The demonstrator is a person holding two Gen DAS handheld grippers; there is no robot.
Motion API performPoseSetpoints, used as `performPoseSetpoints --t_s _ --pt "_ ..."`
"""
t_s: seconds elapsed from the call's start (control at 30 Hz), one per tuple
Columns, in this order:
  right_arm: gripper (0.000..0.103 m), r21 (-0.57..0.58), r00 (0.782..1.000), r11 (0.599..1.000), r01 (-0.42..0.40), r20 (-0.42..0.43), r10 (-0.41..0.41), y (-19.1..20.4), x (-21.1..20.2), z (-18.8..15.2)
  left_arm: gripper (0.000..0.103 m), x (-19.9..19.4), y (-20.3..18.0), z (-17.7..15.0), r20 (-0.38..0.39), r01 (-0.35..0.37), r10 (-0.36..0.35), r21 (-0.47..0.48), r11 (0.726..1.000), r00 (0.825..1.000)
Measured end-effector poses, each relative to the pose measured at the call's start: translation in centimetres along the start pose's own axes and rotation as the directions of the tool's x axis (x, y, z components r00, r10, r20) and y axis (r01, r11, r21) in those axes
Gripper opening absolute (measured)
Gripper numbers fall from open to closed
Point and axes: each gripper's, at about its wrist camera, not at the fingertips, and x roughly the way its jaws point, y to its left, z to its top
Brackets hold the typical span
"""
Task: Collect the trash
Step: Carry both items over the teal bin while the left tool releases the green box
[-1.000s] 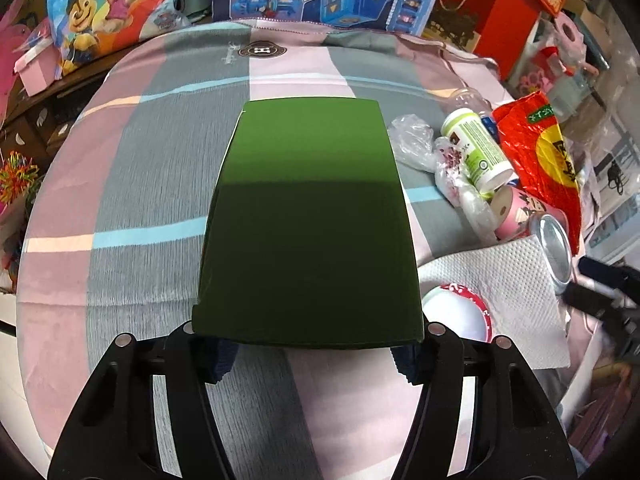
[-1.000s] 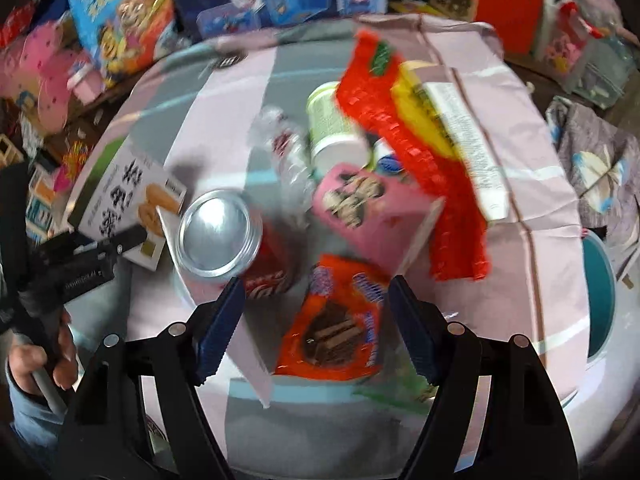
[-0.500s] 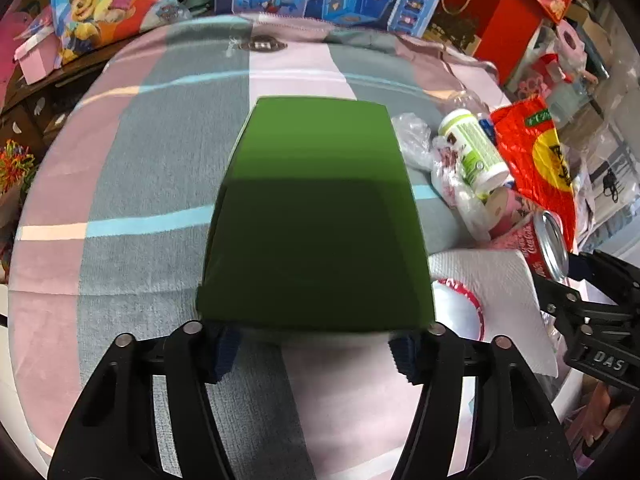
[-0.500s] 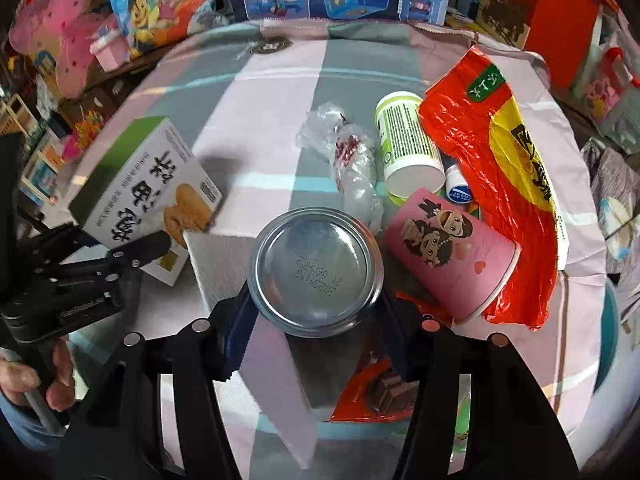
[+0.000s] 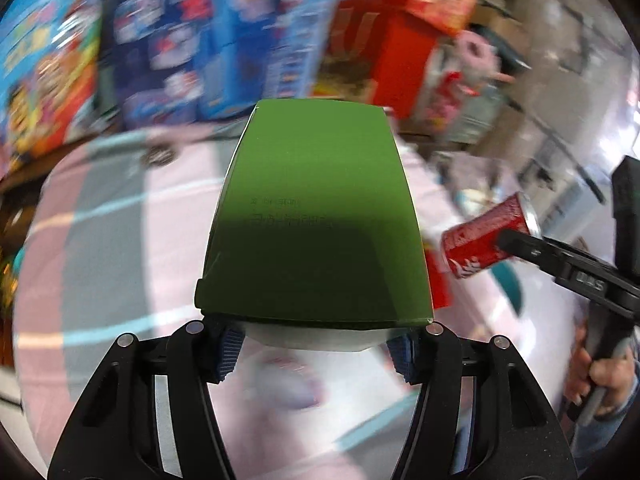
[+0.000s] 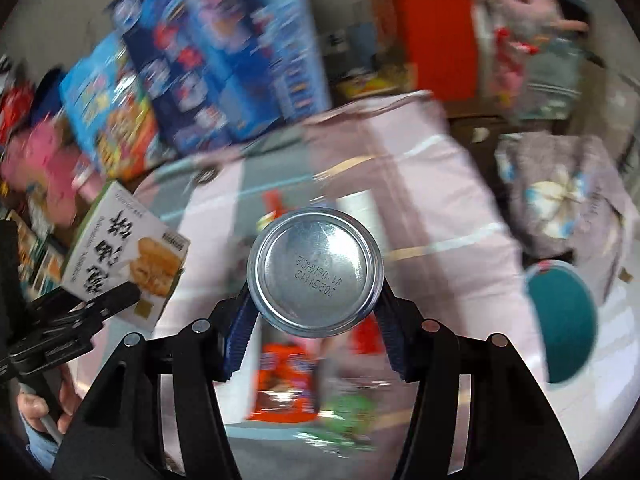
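My left gripper is shut on a green snack box, held up off the table with its green side filling the middle of the left wrist view. The right wrist view shows that same box at the left, white printed face showing, between the left gripper's fingers. My right gripper is shut on a red soda can, its silver bottom facing the camera. In the left wrist view the can hangs at the right in the right gripper's jaws. Both pictures are blurred by motion.
A teal bin stands at the right beside the table with the pink and grey striped cloth. An orange snack wrapper and other litter lie below the can. Toy boxes and a red box crowd the back. A hand holds the right gripper's handle.
My right gripper closed on the soda can and lifted it off the table. My left gripper rose with the green box. Both views swung up toward the back of the room.
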Motion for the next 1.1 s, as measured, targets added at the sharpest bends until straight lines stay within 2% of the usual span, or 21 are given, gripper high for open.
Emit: performPoseSetpoints --t_s 0.13,0.27,0.47,0.6,0.83,1.0,1.1 --pt "0.054 0.108 0.996 0.991 0.076 0.031 -0.08 -6.5 -2.2 -0.9 0.061 1.9 -7.1 1.8 -0.012 0.086 -0.085 0.115 0.99 0.996" --pt "0.054 0.218 0.988 0.966 0.138 0.035 -0.149 -13.3 -4.0 -2.5 0.061 6.4 -14.2 2.5 -0.105 0.188 -0.172 0.177 0.966 0.98" --pt "0.054 0.372 0.967 0.898 0.235 0.006 -0.255 -23.8 -4.8 -5.7 0.061 12.9 -23.0 1.8 -0.229 0.242 -0.178 0.289 0.926 0.957" --pt "0.054 0.452 0.964 0.855 0.254 -0.043 -0.263 -28.8 -3.8 -7.7 0.061 17.6 -27.9 1.4 -0.307 0.264 -0.157 0.344 0.901 0.939" --pt "0.054 0.512 0.964 0.816 0.267 -0.14 -0.227 -33.9 -0.1 -9.0 0.061 23.5 -33.7 0.6 -0.394 0.301 -0.14 0.382 0.874 0.908" --pt "0.054 0.525 0.959 0.804 0.28 -0.198 -0.205 -35.8 2.1 -9.8 0.064 27.3 -37.1 -0.2 -0.454 0.327 -0.121 0.409 0.852 0.883" --pt "0.054 0.528 0.955 0.8 0.286 -0.23 -0.189 -36.5 3.2 -10.3 0.065 29.4 -38.1 -0.9 -0.486 0.326 -0.098 0.411 0.851 0.868"
